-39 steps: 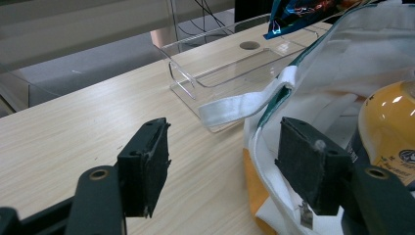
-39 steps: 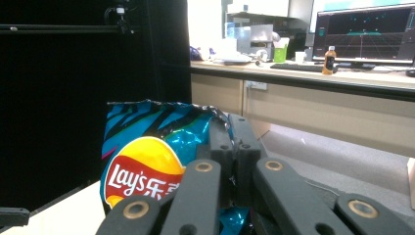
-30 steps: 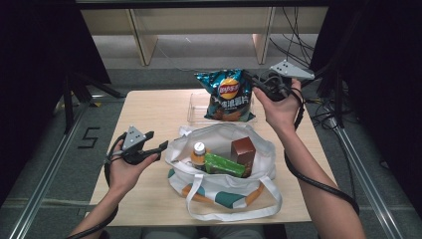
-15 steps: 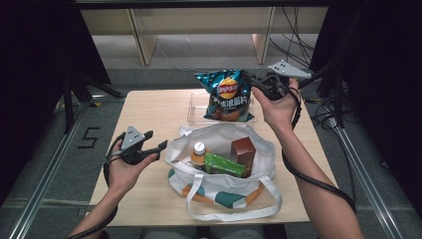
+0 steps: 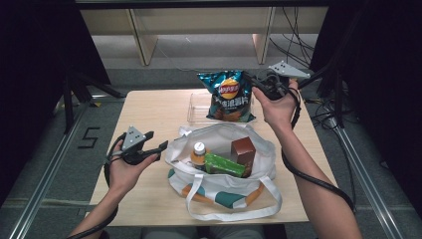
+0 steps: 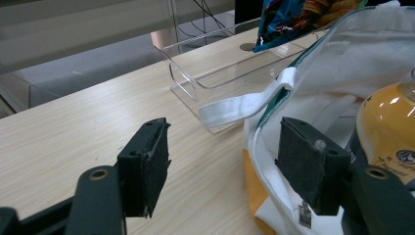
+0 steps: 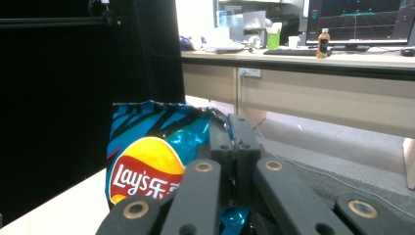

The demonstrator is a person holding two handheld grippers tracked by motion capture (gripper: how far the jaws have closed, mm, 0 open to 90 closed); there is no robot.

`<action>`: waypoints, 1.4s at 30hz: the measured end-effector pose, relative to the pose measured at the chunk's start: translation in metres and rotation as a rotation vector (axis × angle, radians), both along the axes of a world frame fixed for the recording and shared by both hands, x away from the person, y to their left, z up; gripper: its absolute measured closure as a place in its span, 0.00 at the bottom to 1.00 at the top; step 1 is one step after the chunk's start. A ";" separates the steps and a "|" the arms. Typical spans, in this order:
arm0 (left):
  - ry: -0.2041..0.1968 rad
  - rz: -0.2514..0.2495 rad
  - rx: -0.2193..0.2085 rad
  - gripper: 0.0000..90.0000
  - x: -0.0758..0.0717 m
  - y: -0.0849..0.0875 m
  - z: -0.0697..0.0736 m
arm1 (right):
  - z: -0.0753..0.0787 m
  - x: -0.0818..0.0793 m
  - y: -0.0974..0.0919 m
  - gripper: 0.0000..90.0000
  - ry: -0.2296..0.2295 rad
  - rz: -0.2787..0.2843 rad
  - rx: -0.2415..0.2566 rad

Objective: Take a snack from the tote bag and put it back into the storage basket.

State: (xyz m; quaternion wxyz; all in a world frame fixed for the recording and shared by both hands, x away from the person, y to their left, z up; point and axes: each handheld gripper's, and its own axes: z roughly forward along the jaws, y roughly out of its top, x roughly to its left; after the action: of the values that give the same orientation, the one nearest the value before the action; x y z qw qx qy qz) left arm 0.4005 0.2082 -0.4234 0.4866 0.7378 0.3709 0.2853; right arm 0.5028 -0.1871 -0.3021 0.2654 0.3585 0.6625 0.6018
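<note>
Blue chip bag (image 5: 230, 95) pinched by right gripper (image 5: 260, 85) — upper centre.
Thin corner hold — it could slip; left gripper (image 6: 222, 166) spread beside tote (image 5: 224, 175).

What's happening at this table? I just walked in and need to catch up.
A person is working with a gripper in each hand. The right gripper is shut on the top edge of a blue chip bag, holding it upright over a clear tray. The left gripper sits open beside the rim of a white tote bag, which holds a bottle, a green pack and a brown box.
</note>
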 end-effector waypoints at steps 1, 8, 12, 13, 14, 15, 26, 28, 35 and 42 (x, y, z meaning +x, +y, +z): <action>-0.009 -0.010 0.002 0.39 0.001 0.000 0.000 | -0.001 0.001 0.000 1.00 -0.011 -0.002 0.001; -0.008 -0.009 -0.003 0.39 0.001 0.000 0.000 | -0.002 0.004 -0.001 1.00 0.014 -0.014 0.014; 0.001 0.001 -0.001 0.39 0.000 -0.001 0.000 | -0.004 0.007 -0.001 1.00 0.002 -0.013 -0.003; 0.001 0.001 0.000 0.39 0.000 -0.001 0.000 | -0.004 0.007 -0.001 1.00 0.011 -0.016 0.003; 0.001 0.001 -0.001 0.39 0.000 -0.001 0.000 | -0.004 0.008 -0.001 1.00 0.008 -0.018 0.000; 0.001 0.000 -0.001 0.39 0.000 -0.001 0.000 | -0.004 0.009 -0.001 1.00 0.008 -0.016 -0.002; 0.001 0.000 0.000 0.39 0.000 -0.001 0.000 | 0.000 0.014 -0.002 1.00 0.009 -0.030 0.005; 0.001 0.000 0.001 0.39 0.000 -0.001 -0.001 | 0.000 0.015 -0.003 1.00 0.001 -0.033 0.004; 0.000 -0.001 -0.001 0.39 0.001 -0.001 -0.001 | -0.001 0.019 -0.004 1.00 0.012 -0.038 0.006; 0.000 -0.003 -0.003 0.39 0.001 -0.001 -0.001 | -0.002 0.024 -0.006 1.00 0.016 -0.045 0.007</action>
State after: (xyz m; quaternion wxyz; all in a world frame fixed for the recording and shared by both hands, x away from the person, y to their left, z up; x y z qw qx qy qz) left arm 0.4018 0.2074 -0.4242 0.4881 0.7376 0.3700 0.2841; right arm 0.5270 -0.1929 -0.3038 0.2724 0.3788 0.6542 0.5952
